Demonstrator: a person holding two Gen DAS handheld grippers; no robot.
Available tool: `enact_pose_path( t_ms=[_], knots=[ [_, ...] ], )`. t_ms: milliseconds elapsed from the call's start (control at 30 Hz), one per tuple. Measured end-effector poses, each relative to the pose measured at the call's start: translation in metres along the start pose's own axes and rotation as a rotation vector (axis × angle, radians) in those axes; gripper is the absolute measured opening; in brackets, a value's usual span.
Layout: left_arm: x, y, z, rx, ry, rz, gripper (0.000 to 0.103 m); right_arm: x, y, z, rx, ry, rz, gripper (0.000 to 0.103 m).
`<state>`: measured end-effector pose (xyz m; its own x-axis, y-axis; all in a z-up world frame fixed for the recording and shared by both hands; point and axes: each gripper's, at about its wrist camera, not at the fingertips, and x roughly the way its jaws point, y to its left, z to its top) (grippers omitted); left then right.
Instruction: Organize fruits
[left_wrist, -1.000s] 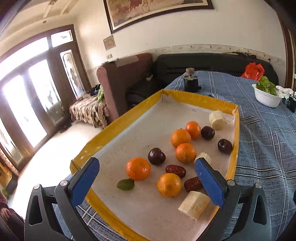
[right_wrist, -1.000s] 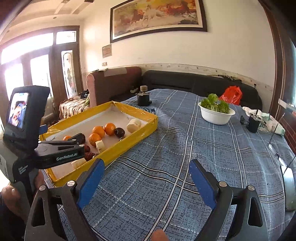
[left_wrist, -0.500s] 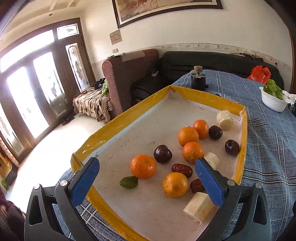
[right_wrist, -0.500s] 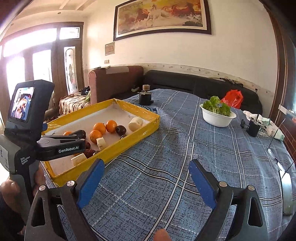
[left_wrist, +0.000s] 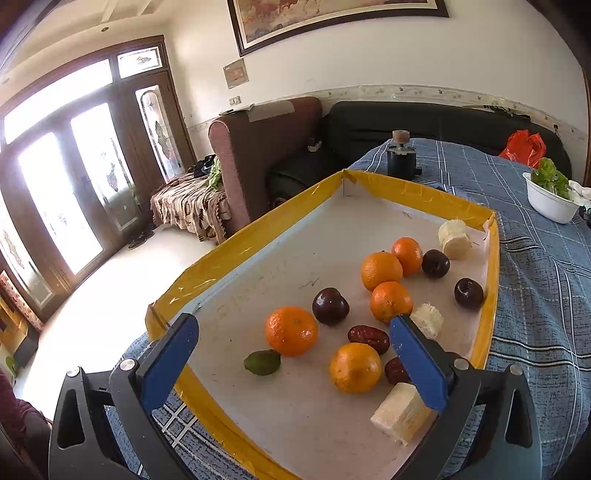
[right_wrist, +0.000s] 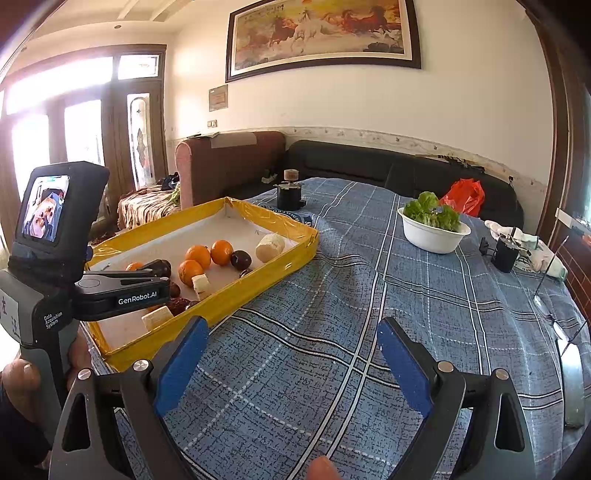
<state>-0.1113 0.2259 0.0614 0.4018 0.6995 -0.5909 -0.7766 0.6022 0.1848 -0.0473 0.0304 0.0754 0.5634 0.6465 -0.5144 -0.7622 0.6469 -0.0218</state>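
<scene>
Fingers of the left gripper (left_wrist: 291, 363) spread wide over the yellow tray (left_wrist: 236, 254); right gripper (right_wrist: 291, 363) equally wide above tablecloth (right_wrist: 369, 295).

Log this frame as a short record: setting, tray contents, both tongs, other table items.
setting: table with blue plaid cloth, living room
tray: yellow-rimmed tray
contents: five oranges, three plums, red dates, pale cut chunks, one leaf
left tongs: open, empty, over tray
right tongs: open, empty, over cloth
other: white bowl of greens
</scene>
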Motion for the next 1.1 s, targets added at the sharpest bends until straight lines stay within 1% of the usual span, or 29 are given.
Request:
enact_pose_path(
  t_ms=[333,467,600,833,967,1100],
  knots=[
    [0.0006,-0.0002,0.0001,0.0,0.0,0.004,0.103,-0.0026,0.0019,0.0002,-0.002,-0.004,-0.007,0.096],
    [0.0009,0.0,0.0001,-0.002,0.0,-0.002,0.103,-0.0027,0.0018,0.0003,-0.003,-0.001,-0.009,0.096],
    [0.0006,0.0016,0.0011,-0.01,0.0,-0.022,0.103,-0.0034,0.0004,0.0,0.005,0.003,-0.014,0.096],
    [-0.0006,0.0025,0.0008,-0.017,-0.003,-0.021,0.103,0.0008,-0.0015,-0.0007,0.019,0.02,-0.032,0.096],
    [-0.0008,0.0027,0.001,-0.019,-0.006,-0.009,0.103,0.0006,0.001,-0.0013,0.006,0.017,-0.041,0.096],
    [-0.0001,0.0032,0.0018,-0.01,-0.001,0.031,0.103,-0.0011,0.0024,-0.0021,-0.001,0.01,-0.048,0.096]
  ],
)
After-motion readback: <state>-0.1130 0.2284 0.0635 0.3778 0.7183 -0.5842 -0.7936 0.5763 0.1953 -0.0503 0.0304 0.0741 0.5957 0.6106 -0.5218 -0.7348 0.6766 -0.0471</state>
